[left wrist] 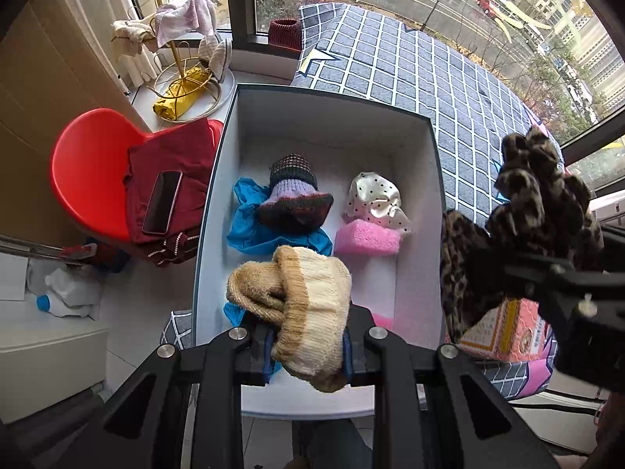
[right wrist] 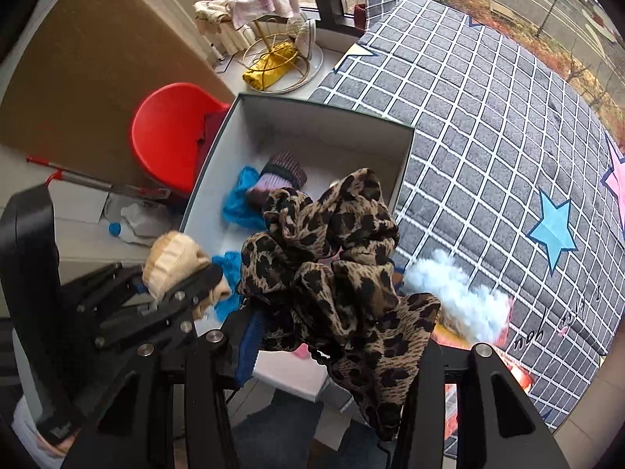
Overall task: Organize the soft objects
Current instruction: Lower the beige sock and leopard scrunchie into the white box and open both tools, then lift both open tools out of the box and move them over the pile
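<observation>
My left gripper (left wrist: 306, 348) is shut on a beige knit sock (left wrist: 308, 305) and holds it over the near end of the open white box (left wrist: 336, 133). The sock also shows in the right wrist view (right wrist: 172, 262). My right gripper (right wrist: 336, 336) is shut on a leopard-print cloth (right wrist: 336, 258), bunched up above the box's near right side; it also shows in the left wrist view (left wrist: 539, 203). Inside the box lie a blue cloth (left wrist: 250, 226), a purple striped knit piece (left wrist: 295, 199), a polka-dot cloth (left wrist: 375, 199) and a pink sponge (left wrist: 367, 238).
A grey checked mattress (right wrist: 488, 136) lies right of the box, with white fluff (right wrist: 457, 293) on it. A red chair (left wrist: 90, 172) with red clothes and a phone (left wrist: 162, 201) stands to the left. A gold rack (left wrist: 183, 58) with towels stands by the window.
</observation>
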The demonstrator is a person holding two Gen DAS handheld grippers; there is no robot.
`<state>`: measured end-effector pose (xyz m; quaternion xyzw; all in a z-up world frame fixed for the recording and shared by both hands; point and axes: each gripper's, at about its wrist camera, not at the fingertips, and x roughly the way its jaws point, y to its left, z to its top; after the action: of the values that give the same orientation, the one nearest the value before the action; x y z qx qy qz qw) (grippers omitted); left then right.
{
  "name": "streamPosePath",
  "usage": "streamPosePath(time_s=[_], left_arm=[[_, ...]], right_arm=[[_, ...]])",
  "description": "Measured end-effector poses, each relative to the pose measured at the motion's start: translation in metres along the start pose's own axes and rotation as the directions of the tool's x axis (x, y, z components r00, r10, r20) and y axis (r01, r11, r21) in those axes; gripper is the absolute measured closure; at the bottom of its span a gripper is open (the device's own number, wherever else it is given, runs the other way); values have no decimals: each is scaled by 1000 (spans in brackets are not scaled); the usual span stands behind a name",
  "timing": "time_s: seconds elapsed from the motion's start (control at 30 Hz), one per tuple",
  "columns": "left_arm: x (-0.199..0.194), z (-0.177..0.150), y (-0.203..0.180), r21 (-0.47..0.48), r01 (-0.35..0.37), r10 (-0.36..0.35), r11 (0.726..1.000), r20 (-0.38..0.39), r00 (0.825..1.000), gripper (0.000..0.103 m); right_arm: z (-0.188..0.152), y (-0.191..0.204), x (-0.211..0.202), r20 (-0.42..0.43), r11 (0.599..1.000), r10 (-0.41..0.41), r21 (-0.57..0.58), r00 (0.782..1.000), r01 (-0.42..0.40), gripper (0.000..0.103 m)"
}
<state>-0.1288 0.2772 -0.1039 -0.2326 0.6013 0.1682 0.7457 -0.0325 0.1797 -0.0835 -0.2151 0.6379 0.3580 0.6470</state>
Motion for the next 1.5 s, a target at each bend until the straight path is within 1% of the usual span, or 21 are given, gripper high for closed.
streamPosePath(time_s=[0.17, 0.43, 0.6, 0.7, 0.77, 0.8, 0.83, 0.87, 0.9, 0.93, 0.97, 1.1, 1.13, 1.17, 1.27, 1.4, 1.5], left_arm=[[8, 8, 0, -10, -4, 4, 1000, -10, 1000, 76], [17, 15, -2, -24, -14, 14, 1000, -18, 1000, 75], [21, 19, -3, -29, -30, 30, 999, -15, 999, 70], [25, 22, -1, -46, -33, 32, 998, -32, 999, 59], [27, 24, 2, -70, -1, -2, 998, -37, 999, 43], [27, 25, 5, -85, 26, -29, 996, -34, 999, 37], [27, 25, 6, -96, 53, -56, 994, -30, 998, 22], [28, 27, 8, -109, 90, -94, 990, -28, 995, 10], [29, 28, 9, -121, 124, -128, 985, -29, 991, 7], [30, 30, 10, -130, 148, -153, 980, -30, 988, 0], [30, 31, 10, -137, 170, -175, 976, -24, 984, 0], [26, 31, 7, -124, 186, -184, 975, 30, 983, 0], [25, 31, 6, -122, 185, -182, 975, 38, 983, 0], [25, 31, 6, -118, 183, -179, 976, 44, 983, 0], [24, 31, 7, -119, 186, -182, 975, 49, 982, 0], [19, 31, 8, -134, 246, -240, 960, 61, 969, 0], [12, 31, 9, -145, 296, -287, 944, 78, 955, 0]], right_arm=[[15, 0, 11, -4, 1000, -7, 4, 1000, 7, 54], [29, -2, 27, -13, 1000, -11, 12, 1000, 11, 54], [36, -5, 37, -13, 1000, -5, 26, 1000, 6, 54], [39, -6, 39, -6, 1000, -5, 26, 1000, 5, 54], [41, -7, 39, -1, 1000, -3, 24, 1000, 3, 54], [41, -7, 38, 2, 1000, -3, 24, 1000, 3, 54], [41, -8, 37, 6, 1000, -2, 24, 1000, 2, 54], [41, -9, 36, 11, 1000, 1, 24, 1000, -1, 44], [42, -10, 35, 15, 1000, 6, 25, 1000, -6, 22], [42, -11, 33, 23, 999, 17, 26, 1000, -18, 14], [41, -11, 31, 33, 999, 21, 29, 999, -22, 9], [42, -18, 23, 67, 998, 22, 56, 998, -26, 9], [42, -20, 21, 74, 997, 23, 66, 997, -27, 7], [42, -23, 18, 80, 997, 23, 76, 996, -29, 0], [42, -27, 11, 98, 996, 25, 85, 995, -34, 0], [41, -31, 3, 117, 994, 35, 101, 993, -47, 0], [39, -36, -4, 124, 992, 45, 115, 991, -59, 0]])
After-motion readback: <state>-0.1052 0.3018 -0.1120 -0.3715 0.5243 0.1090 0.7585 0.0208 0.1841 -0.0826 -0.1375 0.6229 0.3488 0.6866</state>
